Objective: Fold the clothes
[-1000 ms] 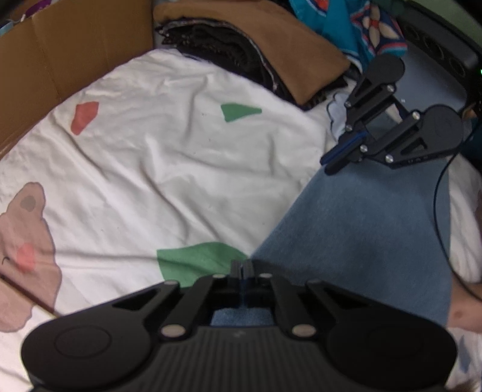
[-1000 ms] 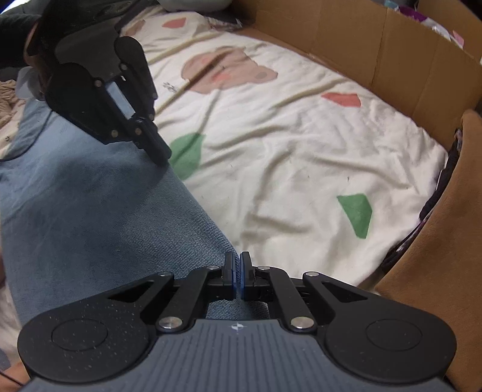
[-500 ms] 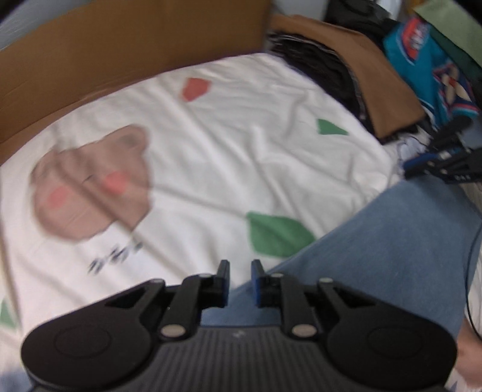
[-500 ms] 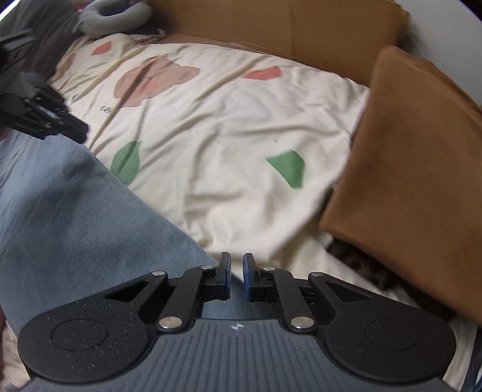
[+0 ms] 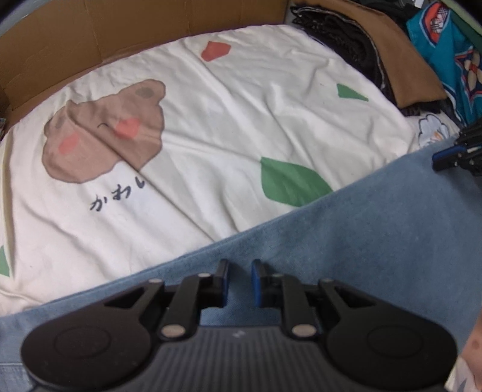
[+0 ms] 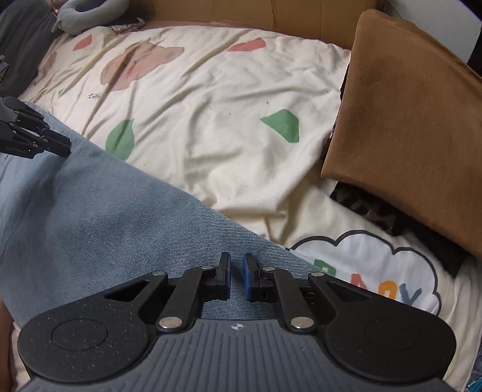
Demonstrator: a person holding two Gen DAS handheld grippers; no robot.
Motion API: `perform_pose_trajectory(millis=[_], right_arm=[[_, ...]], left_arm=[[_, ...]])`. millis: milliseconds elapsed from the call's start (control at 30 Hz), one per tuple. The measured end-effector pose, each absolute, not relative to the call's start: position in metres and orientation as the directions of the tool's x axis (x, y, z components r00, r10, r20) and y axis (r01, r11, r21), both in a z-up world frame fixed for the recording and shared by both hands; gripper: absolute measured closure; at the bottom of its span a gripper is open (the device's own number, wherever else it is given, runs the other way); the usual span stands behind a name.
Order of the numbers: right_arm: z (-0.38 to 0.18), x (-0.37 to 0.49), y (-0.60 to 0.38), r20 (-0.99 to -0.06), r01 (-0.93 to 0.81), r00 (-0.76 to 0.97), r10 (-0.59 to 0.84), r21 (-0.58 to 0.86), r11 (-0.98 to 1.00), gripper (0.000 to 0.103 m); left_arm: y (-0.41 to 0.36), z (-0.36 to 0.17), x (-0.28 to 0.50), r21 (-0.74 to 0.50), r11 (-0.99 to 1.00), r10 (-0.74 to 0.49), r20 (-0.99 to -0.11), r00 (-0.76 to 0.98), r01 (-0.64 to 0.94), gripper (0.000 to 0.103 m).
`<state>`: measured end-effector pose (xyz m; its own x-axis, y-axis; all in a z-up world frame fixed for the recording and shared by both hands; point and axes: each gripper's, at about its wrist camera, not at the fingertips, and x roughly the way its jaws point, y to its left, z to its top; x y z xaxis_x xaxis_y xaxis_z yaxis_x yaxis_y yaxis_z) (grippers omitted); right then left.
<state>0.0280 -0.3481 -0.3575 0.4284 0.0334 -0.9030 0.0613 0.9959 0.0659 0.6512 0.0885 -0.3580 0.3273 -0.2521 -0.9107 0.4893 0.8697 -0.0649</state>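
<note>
Denim garment: blue denim garment (image 5: 376, 229) lies flat across the lower part of both views, its straight edge running diagonally over the bedsheet; in the right wrist view it fills the lower left of the frame.
Left gripper: left gripper (image 5: 240, 282) sits at the bottom centre of its own view, above the denim near that edge; its jaws have just been opening and stand slightly apart, with nothing pinched between the blue pads, only denim seen beyond the gap. Its tips also show at the left edge of the right wrist view, over the far end of the denim.
Right gripper: right gripper (image 6: 236, 279) sits at the bottom centre of its own view, over the denim close to its edge; its jaws have just been opening and show a narrow gap, gripping nothing. It appears small at the right edge of the left wrist view.
Bedsheet: cream bedsheet (image 5: 211, 120) with a brown bear face, green leaves and red patches fills the middle of both views.
Brown cloth: folded brown cloth (image 6: 415, 126) rests at the right of the right wrist view, on top of darker fabric.
Cardboard: cardboard wall (image 5: 135, 27) runs along the top of both views, behind the sheet.
Teal fabric: patterned teal fabric (image 5: 446, 51) sits in the upper right corner of the left wrist view.
</note>
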Motion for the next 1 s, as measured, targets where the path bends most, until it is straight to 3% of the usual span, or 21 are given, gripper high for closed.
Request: perform_pose_trajectory(millis=[100, 400, 733, 1000], right_arm=[[-0.367, 0.032, -0.346, -0.909, 0.079, 0.417, 0.012, 0.049, 0.996, 0.091], [-0.361, 0.036, -0.346, -0.882, 0.187, 0.469, -0.044, 0.050, 0.981, 0.091], [-0.376, 0.049, -0.336, -0.912, 0.178, 0.402, -0.088, -0.017, 0.984, 0.091], [-0.370, 0.056, -0.377, -0.932, 0.330, 0.355, 0.069, 0.194, 0.924, 0.090]], left_arm=[[0.084, -0.363, 0.651, -0.038, 0.872, -0.239, -0.903, 0.357, 0.488, 0.086], [0.075, -0.363, 0.650, 0.009, 0.909, -0.190, -0.880, 0.436, 0.416, 0.086], [0.075, -0.365, 0.669, -0.001, 0.952, -0.149, -0.874, 0.463, 0.305, 0.086], [0.094, -0.331, 0.671, 0.008, 0.976, -0.097, -0.879, 0.467, 0.217, 0.084]])
